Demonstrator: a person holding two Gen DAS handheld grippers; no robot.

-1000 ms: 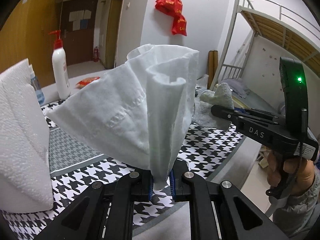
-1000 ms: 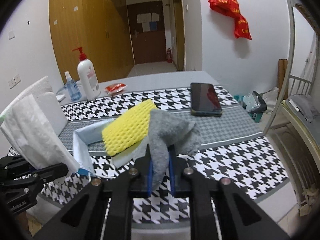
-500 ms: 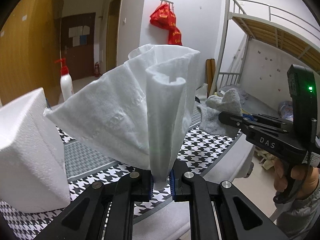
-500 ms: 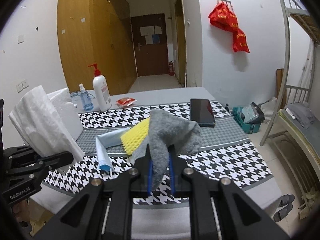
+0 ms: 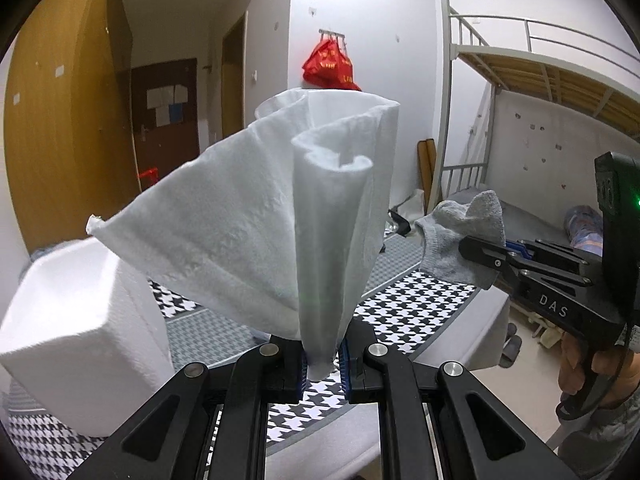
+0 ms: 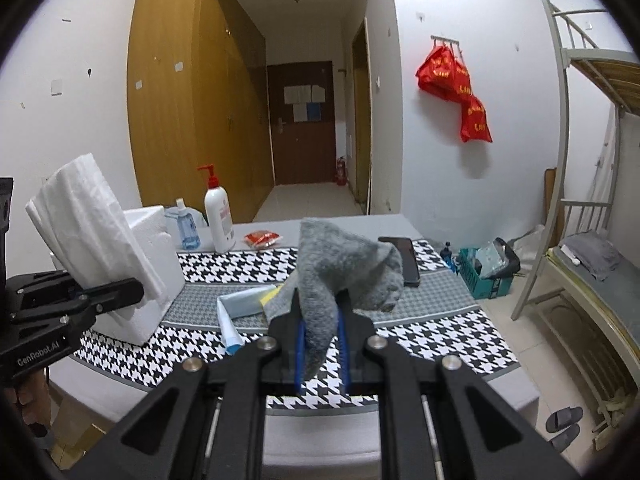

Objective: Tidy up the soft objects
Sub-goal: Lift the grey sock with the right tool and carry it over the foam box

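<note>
- Above the table (image 6: 420,344), both tongs are up in the air, each one pinching something soft.
- Left gripper (image 5: 323,364) is clenched on a white tissue (image 5: 256,220) that fans upward.
- Right gripper (image 6: 321,350) is squeezed tight on a grey sock (image 6: 340,268).
- At 3 o'clock of the tissue, the sock (image 5: 464,236) shows again.
- At 9 o'clock of the sock, a foam box (image 6: 160,248) sits on the table.

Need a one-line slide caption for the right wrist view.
Right hand-held gripper clamps a grey sock above the houndstooth table; left hand-held gripper holds a white tissue alongside.
</note>
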